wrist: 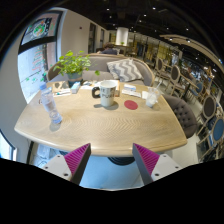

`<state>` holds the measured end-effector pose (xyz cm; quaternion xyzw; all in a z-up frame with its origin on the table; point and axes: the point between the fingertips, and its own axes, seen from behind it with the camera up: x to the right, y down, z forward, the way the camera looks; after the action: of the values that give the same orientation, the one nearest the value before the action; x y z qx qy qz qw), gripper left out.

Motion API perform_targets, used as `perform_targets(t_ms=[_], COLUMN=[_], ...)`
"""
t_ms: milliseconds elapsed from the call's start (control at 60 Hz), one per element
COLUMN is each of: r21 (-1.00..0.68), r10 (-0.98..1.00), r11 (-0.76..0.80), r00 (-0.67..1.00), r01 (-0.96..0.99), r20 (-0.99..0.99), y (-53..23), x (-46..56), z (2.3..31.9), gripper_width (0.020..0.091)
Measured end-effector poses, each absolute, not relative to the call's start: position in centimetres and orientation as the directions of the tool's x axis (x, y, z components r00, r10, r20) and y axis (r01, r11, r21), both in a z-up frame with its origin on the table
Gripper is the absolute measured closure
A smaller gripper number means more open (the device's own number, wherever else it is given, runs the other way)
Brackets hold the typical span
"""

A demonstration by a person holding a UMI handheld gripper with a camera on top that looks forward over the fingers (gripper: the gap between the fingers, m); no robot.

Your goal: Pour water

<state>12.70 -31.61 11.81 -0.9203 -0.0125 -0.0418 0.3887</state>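
Nearest of all, the tool (112, 160) hangs above the near edge of the rounded pale wooden desk (110, 135), its two magenta pads (77, 160) spread wide apart with nothing between them. Beyond the fingers lies a broad stretch of bare desk top, and well ahead and off to the left stands a clear plastic water bottle (49, 105), upright near the desk's left edge. Farther in, near the middle of the far side, sits a white ceramic mug with a dark band (105, 94), with a small round pink coaster (131, 104) just beside it and a small white cup (151, 98) a little farther right. A green leafy potted plant (72, 66) stands at the far left, and behind the desk a grey sofa with a patterned cushion (127, 70) closes the scene. The pouring appears not to have begun: the step in hand looks like reaching for the bottle. To do it well, the tool should probably swing left, stay open, approach the bottle level at mid-height so both pads meet its sides squarely, and close firmly but gently, since thin plastic may buckle or slip, before carrying it to the mug.
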Motion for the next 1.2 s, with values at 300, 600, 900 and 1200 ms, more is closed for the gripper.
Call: perform_targets(t_ms=[300, 600, 900, 1200], r21=[-0.769, -0.839, -0.861, -0.892], r10=[0.134, 0.174, 0.092, 0.098], r11=[-0.635, -0.541, -0.508, -0.452], r00=[0.991, 0.984, 0.992, 0.994], r01=[0.078, 0.056, -0.024, -0.006], r20=[-0.010, -0.046, -0.082, -0.056], y=[-29.1, -18.2, -11.0, -10.2], x=[-4.1, -14.7, -15.9, -16.3], z=[10.6, 9.2, 5.4, 5.6], gripper_width=[0.0243, 0.0244, 0.0457, 0.0750])
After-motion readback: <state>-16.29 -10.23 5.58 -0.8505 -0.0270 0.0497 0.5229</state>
